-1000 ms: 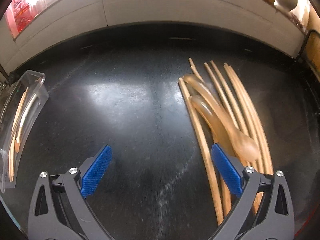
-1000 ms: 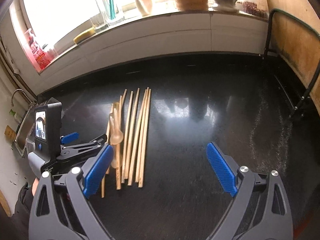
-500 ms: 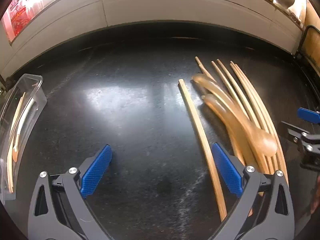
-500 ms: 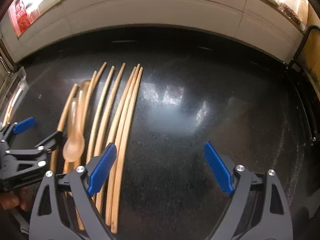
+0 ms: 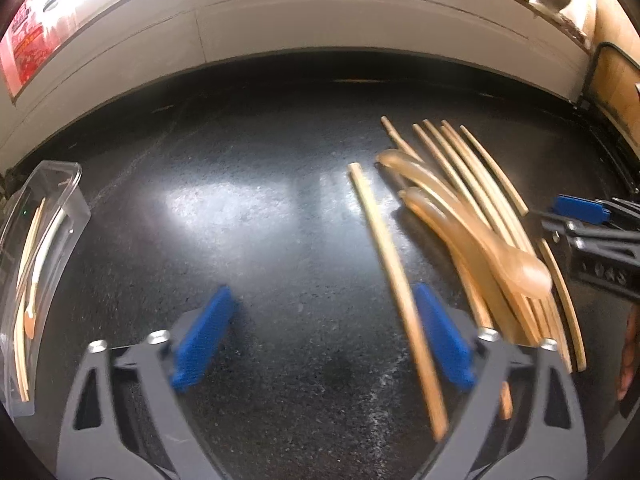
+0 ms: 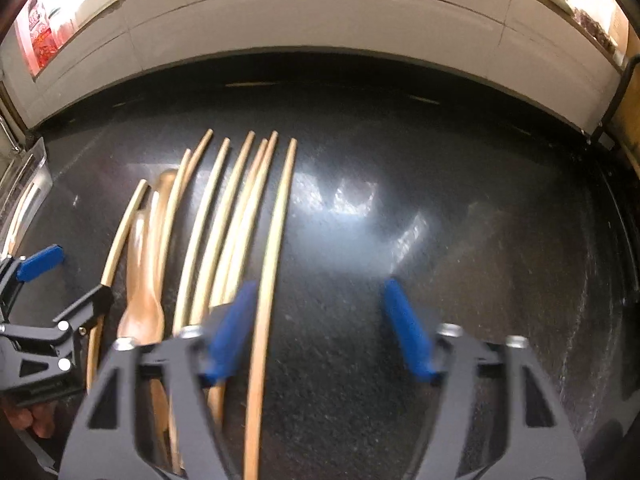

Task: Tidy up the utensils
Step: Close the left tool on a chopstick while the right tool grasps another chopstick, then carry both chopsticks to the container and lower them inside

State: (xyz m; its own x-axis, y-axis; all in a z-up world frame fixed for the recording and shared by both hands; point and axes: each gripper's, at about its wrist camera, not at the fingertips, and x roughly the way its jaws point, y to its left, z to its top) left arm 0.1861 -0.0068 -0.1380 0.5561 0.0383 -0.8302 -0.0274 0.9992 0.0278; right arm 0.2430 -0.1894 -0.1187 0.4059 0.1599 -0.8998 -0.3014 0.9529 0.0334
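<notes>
A: Where do your tools stand?

B: Your left tool hangs low over the dark desk, its blue pads spread apart and holding nothing. One lone chopstick lies between those pads, close by the right one, not clamped. Your right tool is spread apart too, and the rightmost chopstick of the row runs just inside its left pad.

A: And the utensils you are sorting?

B: The bundle of chopsticks lies on the desk, fanned out, tips pointing far toward the white tiled wall. Two brown spoons rest on the left part of that bundle, handles far, bowls near. In the left view your right tool comes in at the right edge, beside the bundle; in the right view your left tool sits at the left edge, one finger touching the outermost stick.

A: Anything already put away?

B: At the far left a clear plastic tray stands on the desk, well apart from the bundle, with a few sticks and a small spoon inside
</notes>
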